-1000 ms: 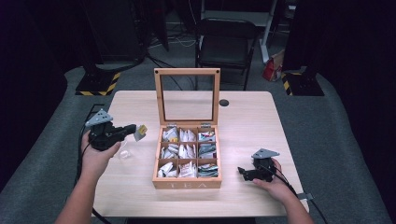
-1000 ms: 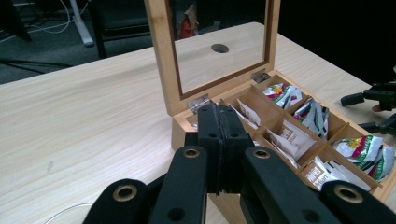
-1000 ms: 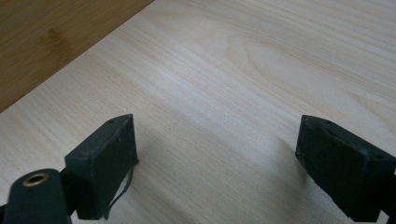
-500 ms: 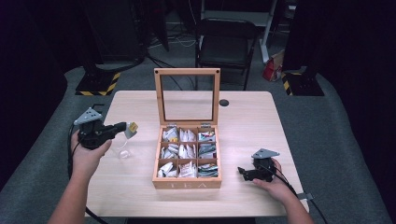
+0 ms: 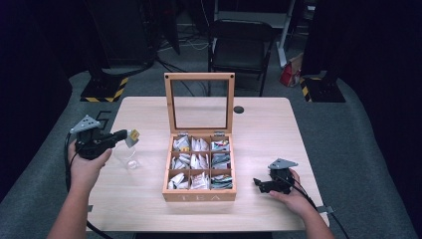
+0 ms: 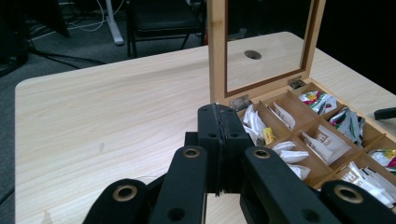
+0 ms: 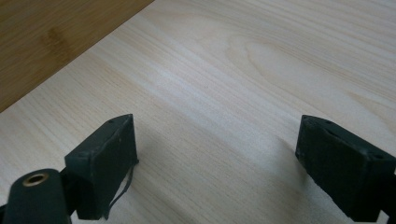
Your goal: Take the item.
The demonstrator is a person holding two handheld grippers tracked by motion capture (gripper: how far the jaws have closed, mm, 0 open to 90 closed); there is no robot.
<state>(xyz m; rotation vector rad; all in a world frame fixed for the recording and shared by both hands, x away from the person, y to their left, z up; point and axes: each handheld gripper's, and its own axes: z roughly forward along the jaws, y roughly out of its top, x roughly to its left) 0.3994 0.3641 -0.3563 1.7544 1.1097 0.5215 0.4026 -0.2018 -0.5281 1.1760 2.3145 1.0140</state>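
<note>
Bench (image 5: 149, 114): a pale wooden top is carrying everything, with a dark round hole (image 5: 239, 109) sitting near its far edge.
Tea box (image 5: 200, 194): a wooden chest is standing at the middle of the bench; the letters "TEA" are showing on its front wall.
Lid (image 5: 199, 77): it is standing upright on its hinges at the back of the box, and its clear pane is letting the bench show through.
Compartments: nine cells in three rows are holding paper tea bags (image 6: 322, 140); the print on the wrappers is too small to read.
Chair (image 5: 239, 45): a dark folding one is standing on the floor beyond the bench.
Left gripper (image 5: 124, 137): it is hovering over the bench's left part, well apart from the box, with its jaws clenched on a small packet (image 5: 132, 135), pale with a yellow patch. In the left gripper view the jaws are pressing flat together.
Right gripper (image 5: 259, 182): it is resting low on the bench just right of the box, jaws released and standing wide apart in the right gripper view.
</note>
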